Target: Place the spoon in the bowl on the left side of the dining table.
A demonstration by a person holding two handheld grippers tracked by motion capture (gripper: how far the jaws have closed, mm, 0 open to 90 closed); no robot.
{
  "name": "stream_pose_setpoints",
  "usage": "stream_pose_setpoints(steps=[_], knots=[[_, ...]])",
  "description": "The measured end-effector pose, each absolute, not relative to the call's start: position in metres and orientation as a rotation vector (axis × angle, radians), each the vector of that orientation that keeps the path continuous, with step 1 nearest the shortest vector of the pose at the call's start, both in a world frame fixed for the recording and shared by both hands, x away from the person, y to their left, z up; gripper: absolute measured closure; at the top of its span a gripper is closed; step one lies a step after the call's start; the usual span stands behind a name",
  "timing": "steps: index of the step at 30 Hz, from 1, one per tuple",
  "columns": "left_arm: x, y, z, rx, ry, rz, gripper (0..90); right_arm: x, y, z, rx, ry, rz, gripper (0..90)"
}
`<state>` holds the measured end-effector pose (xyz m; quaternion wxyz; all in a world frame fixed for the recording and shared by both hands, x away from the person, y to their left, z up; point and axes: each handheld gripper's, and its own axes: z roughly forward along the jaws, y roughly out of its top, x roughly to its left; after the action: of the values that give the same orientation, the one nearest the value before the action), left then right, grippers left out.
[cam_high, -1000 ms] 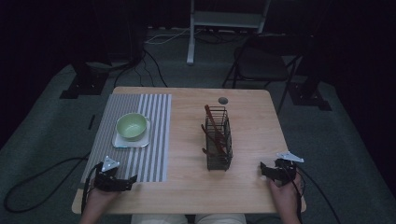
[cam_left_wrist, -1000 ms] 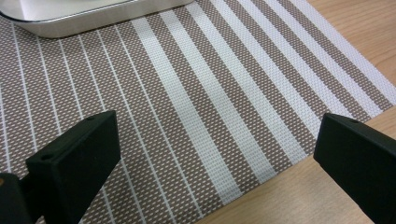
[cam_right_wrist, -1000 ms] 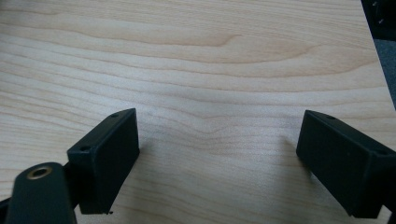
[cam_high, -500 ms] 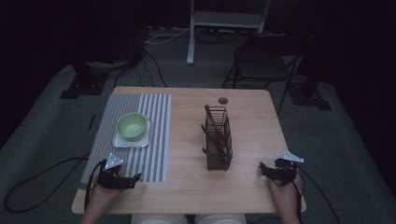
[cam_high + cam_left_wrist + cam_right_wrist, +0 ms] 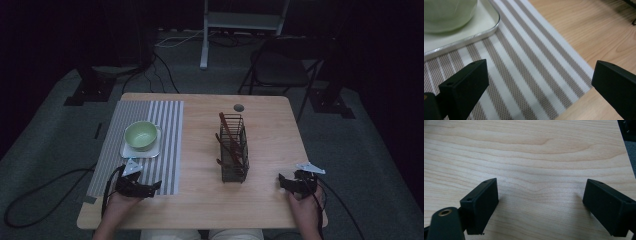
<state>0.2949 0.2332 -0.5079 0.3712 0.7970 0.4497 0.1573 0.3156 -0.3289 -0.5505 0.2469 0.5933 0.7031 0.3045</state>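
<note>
- High view: the left gripper (image 5: pixel 150 187) rests at the near left corner of the pale wooden table (image 5: pixel 260 210), over the near edge of the striped placemat (image 5: pixel 165 125), jaws spread and holding nothing.
- Just beyond it sits the green bowl (image 5: pixel 141 135), round and smooth, on a small white square tray (image 5: pixel 156 150) with rounded corners, in the middle of the placemat on the left half of the table.
- The right gripper (image 5: pixel 284 181) lies near the near right corner on bare wood, its grey three-cornered plate on top, cable trailing off the near edge.
- Between the two grippers, toward the middle of the table, stands a dark wire rack (image 5: pixel 234 150), tall and box-shaped, with a reddish stick leaning inside it.
- A small round grey grommet (image 5: pixel 239 107) sits by the far edge.
- Left gripper view: the two black, blocky jaws stand wide apart over the placemat (image 5: pixel 531 75), a woven weave of tan and white stripes; the bowl (image 5: pixel 449 12) and the tray (image 5: pixel 484 27) with its shiny rim are at the upper left.
- Right gripper view: matte black jaws spread wide over the table (image 5: pixel 536 157), with wavy grain and nothing between them.
- Against half a second ago: both grippers, the bowl and the rack sit just where they were.
</note>
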Motion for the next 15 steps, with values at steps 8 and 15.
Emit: stream_pose_setpoints(steps=[8,15], knots=[[0.302,0.213,-0.498,2.044,1.087,0.404,1.0,0.316,-0.329,-0.550,1.618,1.918,0.831,12.4],[0.308,0.200,-0.489,2.024,1.050,0.399,1.0,0.316,-0.329,-0.550,1.618,1.918,0.832,12.4]])
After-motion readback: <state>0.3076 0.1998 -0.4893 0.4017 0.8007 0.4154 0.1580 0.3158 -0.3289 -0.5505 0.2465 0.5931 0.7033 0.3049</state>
